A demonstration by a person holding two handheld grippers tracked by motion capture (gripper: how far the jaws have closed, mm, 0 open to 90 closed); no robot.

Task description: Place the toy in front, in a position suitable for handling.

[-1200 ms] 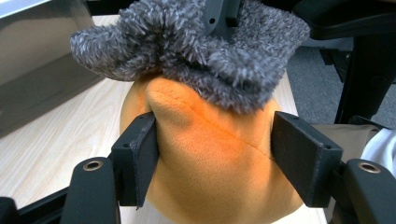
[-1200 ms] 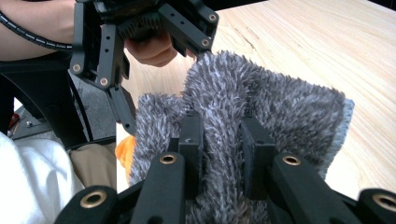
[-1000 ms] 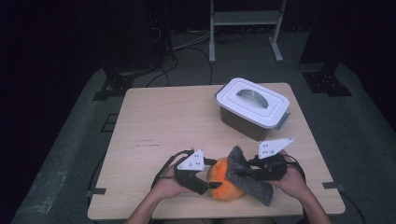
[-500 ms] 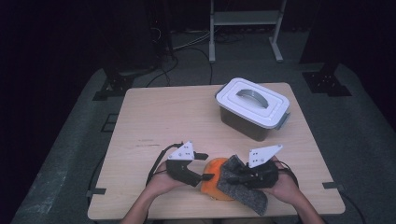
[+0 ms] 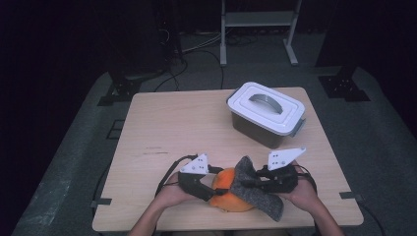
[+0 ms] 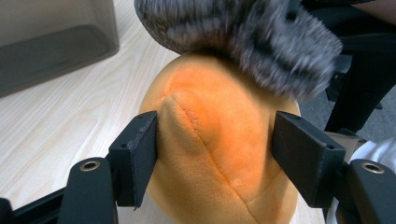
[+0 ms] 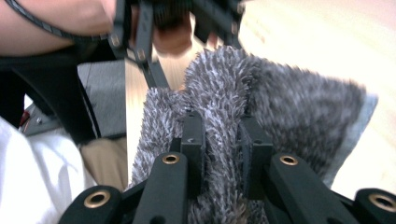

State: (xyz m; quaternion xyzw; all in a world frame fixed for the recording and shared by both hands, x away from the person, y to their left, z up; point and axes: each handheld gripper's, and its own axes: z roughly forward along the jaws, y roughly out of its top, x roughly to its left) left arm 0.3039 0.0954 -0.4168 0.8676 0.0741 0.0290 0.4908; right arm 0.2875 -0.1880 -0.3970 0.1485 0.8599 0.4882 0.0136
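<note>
Both my grippers grip the soft things at the near edge of the table [image 5: 162, 132].

My left gripper [image 6: 212, 154] has its jaws pressed on either side of the orange plush [image 6: 219, 149], which rests on the wood. My right gripper [image 7: 222, 140] pinches a fold of the grey shaggy cloth [image 7: 289, 107] that drapes over the plush. Well beyond them stands the grey bin [image 5: 255, 130] with its white lid [image 5: 268, 105] on; what it holds, I cannot tell.
</note>
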